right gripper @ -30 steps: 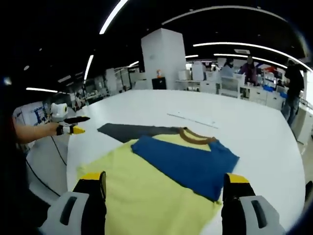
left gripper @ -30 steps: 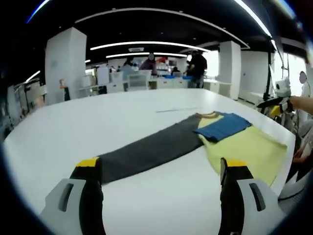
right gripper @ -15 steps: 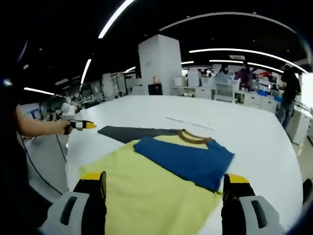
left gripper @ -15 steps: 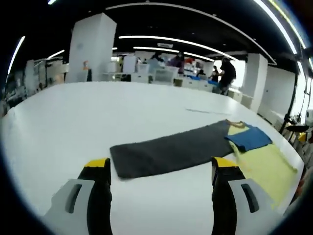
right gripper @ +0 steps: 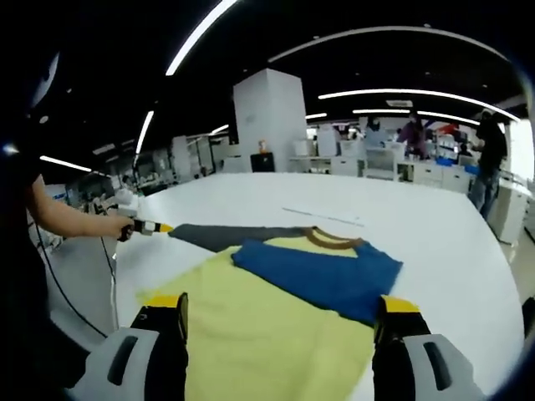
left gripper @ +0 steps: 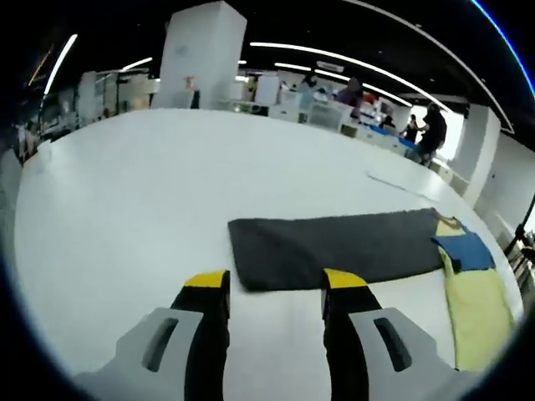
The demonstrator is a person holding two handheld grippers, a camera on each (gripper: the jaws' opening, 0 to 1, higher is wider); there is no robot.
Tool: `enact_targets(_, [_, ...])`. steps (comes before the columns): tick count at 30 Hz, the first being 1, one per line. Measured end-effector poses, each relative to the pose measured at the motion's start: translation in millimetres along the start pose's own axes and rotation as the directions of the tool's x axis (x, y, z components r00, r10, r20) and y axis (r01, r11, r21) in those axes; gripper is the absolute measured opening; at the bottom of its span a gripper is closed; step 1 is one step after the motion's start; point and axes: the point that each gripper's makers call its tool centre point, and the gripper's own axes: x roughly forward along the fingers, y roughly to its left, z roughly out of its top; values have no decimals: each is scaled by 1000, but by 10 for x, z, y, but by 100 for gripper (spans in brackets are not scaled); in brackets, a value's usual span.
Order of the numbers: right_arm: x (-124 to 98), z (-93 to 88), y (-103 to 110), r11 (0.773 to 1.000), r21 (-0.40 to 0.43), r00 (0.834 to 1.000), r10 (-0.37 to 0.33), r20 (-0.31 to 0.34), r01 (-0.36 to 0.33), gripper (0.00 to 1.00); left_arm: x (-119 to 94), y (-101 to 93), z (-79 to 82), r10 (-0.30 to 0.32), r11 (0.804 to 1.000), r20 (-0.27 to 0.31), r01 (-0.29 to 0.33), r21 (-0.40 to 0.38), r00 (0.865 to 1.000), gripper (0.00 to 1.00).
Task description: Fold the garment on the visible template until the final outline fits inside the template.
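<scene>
A long-sleeved shirt lies flat on the white table [left gripper: 125,192]. Its yellow body [right gripper: 267,326] is under my right gripper [right gripper: 280,311], whose jaws stand wide apart over the cloth with nothing held. The blue sleeve [right gripper: 322,271] is folded across the chest below the brown collar [right gripper: 330,241]. The grey sleeve [left gripper: 334,246] stretches straight out. Its free end lies just ahead of my left gripper [left gripper: 274,288], which is open with its yellow tips short of the cloth. In the right gripper view the left gripper [right gripper: 150,227] sits at the grey sleeve [right gripper: 226,236] end.
A thin pale strip [right gripper: 322,215] lies on the table beyond the collar. The person's arm [right gripper: 75,221] reaches in from the left. Beyond the table's far edge stand white pillars [left gripper: 201,58], desks and people [right gripper: 493,159]. The table edge runs close on the right [right gripper: 501,284].
The left gripper has swung toward the grey sleeve's free end and come close to it, and its jaws have narrowed. The right gripper has hardly moved; the shirt lies as before.
</scene>
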Motion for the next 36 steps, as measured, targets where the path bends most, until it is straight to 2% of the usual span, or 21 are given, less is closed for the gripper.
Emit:
enact_targets(2, [-14,30,-18,1000,5,1000,-4,12,4,91,21,79,-24,37,999,-2,-37,-7,999,31])
enact_targets(4, [-23,31,-33,1000,5,1000,-9,12,9,90,45,113,-39,47,998,-1,-47,-46,999,28])
enact_targets(8, [-42,23,-65,1000,6,1000,-21,7,21,89,69,182,-47,82,996,-3,-82,-19,997,19])
enact_targets(10, [-48,25,-66,1000,10,1000,-24,7,24,89,72,181,-63,84,996,-7,-84,-32,996,14])
enact_targets(13, [-45,-16,-94,999,9,999,-37,-7,37,87,91,163,-55,92,995,7,-91,-29,996,13])
enact_targets(21, [-47,-75,-61,999,-7,999,-45,-23,45,87,69,139,-46,116,993,-20,-115,12,993,7])
enact_targets(24, [-48,-96,-49,999,-16,998,-45,-32,45,88,90,148,-16,123,991,-18,-122,47,992,1])
enact_targets(25, [-49,-100,-46,999,-16,998,-45,-33,45,88,93,148,-18,122,991,-33,-120,64,992,1])
enact_targets(28, [-49,-121,-50,999,-10,998,-49,-38,49,88,75,155,1,141,989,-63,-138,45,988,1])
enact_targets(30, [-53,-127,-38,999,-15,998,-48,-40,48,89,79,126,64,124,991,-47,-121,61,991,1])
enact_targets(36, [-67,-138,-4,999,-17,998,-45,-40,44,90,56,91,170,101,995,-18,-101,22,995,1])
